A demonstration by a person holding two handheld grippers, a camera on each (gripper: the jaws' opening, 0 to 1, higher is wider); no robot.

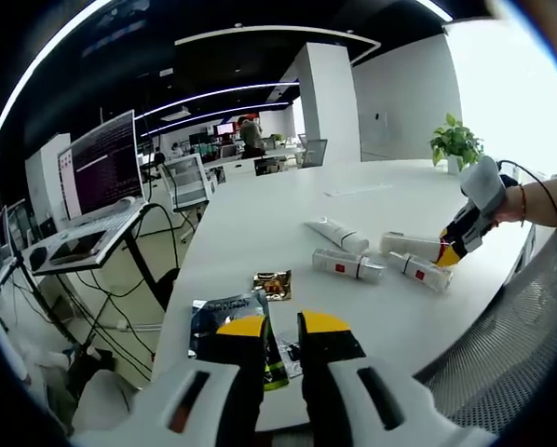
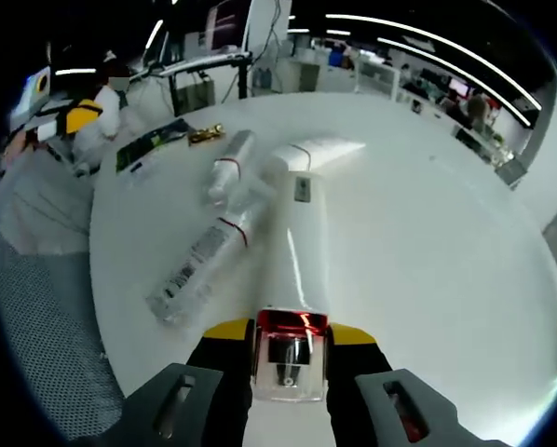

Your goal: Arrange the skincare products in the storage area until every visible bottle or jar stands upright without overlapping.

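Your white table [image 1: 260, 214] fills both views, its top smooth and glossy. On it four products lie flat, none upright yet. Your right gripper [image 2: 291, 346] clamps the clear cap of a long white tube [image 2: 299, 233] at lower centre, probably to stand it up. Beside it lie two clear ribbed bottles [image 2: 209, 251]. Your left gripper [image 1: 280, 328], jaws narrow and empty, waits over glossy sachets [image 1: 224, 312].

Bright, even office light falls from long ceiling strips [image 1: 213, 93], which bend into arcs near the edges of both fisheye views. In the left gripper view a window [image 1: 530, 93] to the gripper's right is blown out to white. The white table [image 2: 427, 233] shines with soft glare and faint shadows. The right gripper view looks slightly soft.
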